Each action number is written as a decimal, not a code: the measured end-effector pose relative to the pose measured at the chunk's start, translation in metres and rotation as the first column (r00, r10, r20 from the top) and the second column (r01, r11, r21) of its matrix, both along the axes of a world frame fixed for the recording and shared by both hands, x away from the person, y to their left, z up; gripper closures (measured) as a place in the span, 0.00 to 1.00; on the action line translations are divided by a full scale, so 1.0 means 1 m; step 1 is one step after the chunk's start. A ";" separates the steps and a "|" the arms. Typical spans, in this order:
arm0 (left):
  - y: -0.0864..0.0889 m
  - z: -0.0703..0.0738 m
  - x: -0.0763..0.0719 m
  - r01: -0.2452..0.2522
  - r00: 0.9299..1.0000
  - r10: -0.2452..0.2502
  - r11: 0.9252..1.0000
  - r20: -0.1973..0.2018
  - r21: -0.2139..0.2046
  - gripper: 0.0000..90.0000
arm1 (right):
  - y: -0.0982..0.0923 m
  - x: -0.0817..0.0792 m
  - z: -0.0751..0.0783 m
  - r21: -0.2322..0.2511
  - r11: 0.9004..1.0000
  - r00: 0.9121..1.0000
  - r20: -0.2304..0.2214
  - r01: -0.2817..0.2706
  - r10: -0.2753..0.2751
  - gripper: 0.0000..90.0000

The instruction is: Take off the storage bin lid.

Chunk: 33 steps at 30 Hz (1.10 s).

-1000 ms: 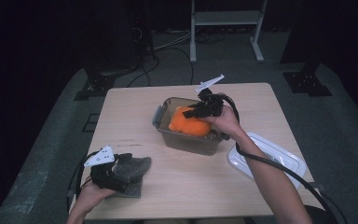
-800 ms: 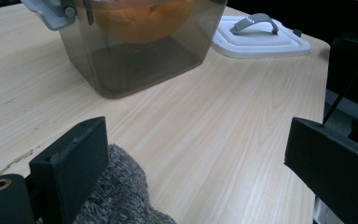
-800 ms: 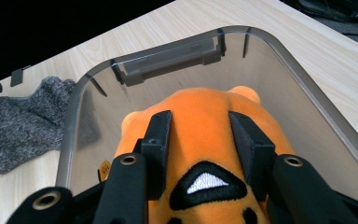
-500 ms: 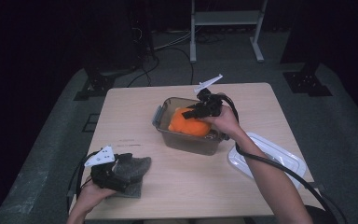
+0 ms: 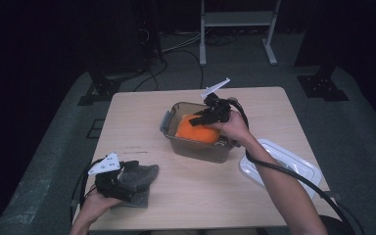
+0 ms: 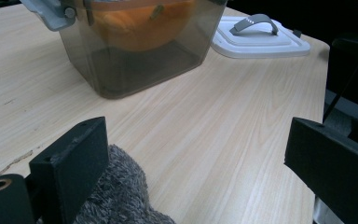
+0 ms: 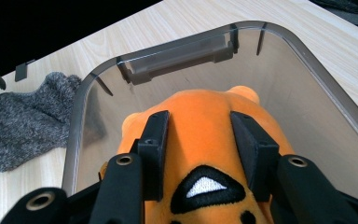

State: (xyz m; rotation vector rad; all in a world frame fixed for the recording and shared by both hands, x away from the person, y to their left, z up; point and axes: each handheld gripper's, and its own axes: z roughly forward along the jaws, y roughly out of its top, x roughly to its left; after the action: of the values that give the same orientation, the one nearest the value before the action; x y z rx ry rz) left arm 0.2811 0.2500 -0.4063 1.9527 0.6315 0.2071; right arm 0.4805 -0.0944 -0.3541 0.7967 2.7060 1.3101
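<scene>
Holding the right gripper point(image 5: 201, 119) over the bin point(image 5: 172, 135), you have its jaws on either side of the orange plush point(image 5: 194, 129), which sits inside the bin near the table's point(image 5: 274, 107) centre. In the right gripper view the two black jaws flank the plush's point(image 7: 205, 126) body and the fabric bulges up between them; they have just been easing apart, yet the pads look in contact with its sides, so count it as a light grasp on the plush. The plush fills the near part of the bin point(image 7: 307, 65), whose grey latch handle point(image 7: 182, 58) lies at 12 o'clock from it in that view. Your left gripper point(image 5: 122, 178) rests at about 8 o'clock from the bin, near the table's front edge, lying on the grey sock point(image 5: 144, 176). In the left gripper view its jaws stand wide apart, released, with the sock point(image 6: 121, 191) beside the left jaw and bare wood point(image 6: 205, 140) between them; nothing is clamped. Ahead, at 12 o'clock in that view, the bin point(image 6: 135, 60) shows the plush point(image 6: 140, 23) through its smoky wall. The white lid point(image 5: 281, 161) lies flat at about 4 o'clock from the bin, under your right forearm, near the table's right edge.
</scene>
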 end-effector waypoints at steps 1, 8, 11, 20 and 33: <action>0.000 0.000 0.000 -0.001 1.000 0.001 1.000 0.000 0.000 0.06 | 0.000 0.000 0.000 0.001 1.000 1.000 -0.001 0.001 -0.001 0.65; 0.000 0.000 0.000 -0.001 1.000 0.001 1.000 0.004 -0.001 0.06 | 0.001 0.000 -0.001 -0.004 1.000 1.000 -0.012 0.001 -0.001 0.64; 0.000 0.000 0.000 -0.001 1.000 0.001 1.000 0.003 0.000 0.06 | 0.001 0.000 0.000 -0.004 1.000 1.000 -0.008 0.001 -0.001 0.63; 0.000 0.001 0.000 -0.004 1.000 0.004 1.000 0.007 -0.001 0.06 | 0.002 -0.001 -0.001 -0.008 1.000 1.000 -0.010 0.001 -0.001 0.63; 0.000 0.001 -0.001 -0.007 1.000 0.007 1.000 0.009 0.000 0.06 | 0.004 -0.002 -0.002 -0.021 1.000 1.000 -0.012 -0.006 0.006 0.64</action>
State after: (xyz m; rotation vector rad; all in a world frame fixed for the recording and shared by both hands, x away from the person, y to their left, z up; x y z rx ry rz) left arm 0.2801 0.2503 -0.4051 1.9492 0.6326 0.2198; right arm 0.4783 -0.0905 -0.3565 0.7978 2.7287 1.2803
